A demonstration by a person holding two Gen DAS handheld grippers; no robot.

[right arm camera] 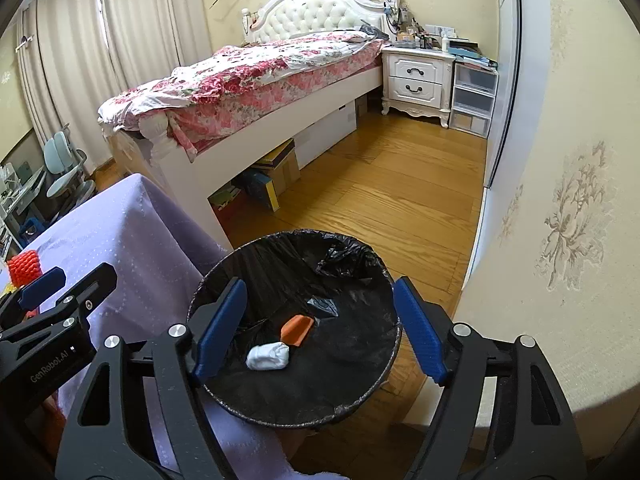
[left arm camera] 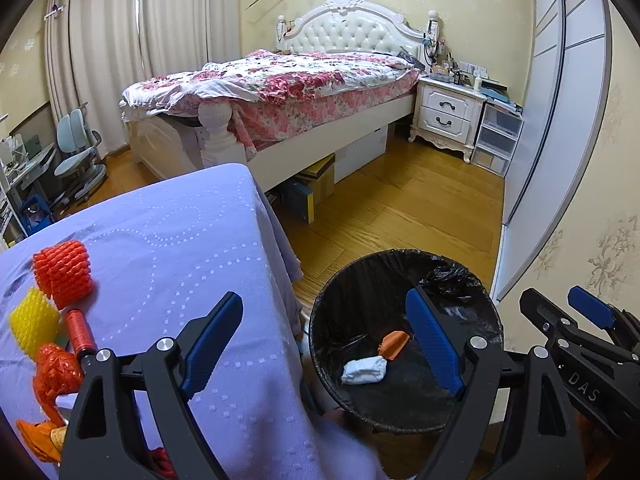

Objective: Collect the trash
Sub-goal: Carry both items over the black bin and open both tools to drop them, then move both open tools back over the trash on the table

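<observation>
A bin with a black liner (left arm camera: 360, 280) (right arm camera: 280, 248) stands on the floor beside the purple-clothed table (left arm camera: 180, 240) (right arm camera: 132, 232). A white wad (left arm camera: 365, 371) (right arm camera: 268, 355) and an orange scrap (left arm camera: 394, 344) (right arm camera: 297, 329) lie in it. My left gripper (left arm camera: 324, 344) is open and empty over the table edge and bin rim. My right gripper (right arm camera: 320, 332) is open and empty above the bin. On the table's left lie a red foam net (left arm camera: 64, 272) (right arm camera: 24, 266), a yellow foam net (left arm camera: 32, 320), a red spool (left arm camera: 80, 332) and orange crumpled wrap (left arm camera: 52, 372).
A bed (left arm camera: 280, 92) stands behind the table, with boxes (left arm camera: 316, 184) under it. A white nightstand (left arm camera: 448, 116) and plastic drawers (left arm camera: 496, 140) are at the far right. A wall and sliding wardrobe (left arm camera: 560, 120) run close on the right. Wood floor (left arm camera: 400, 208) lies between.
</observation>
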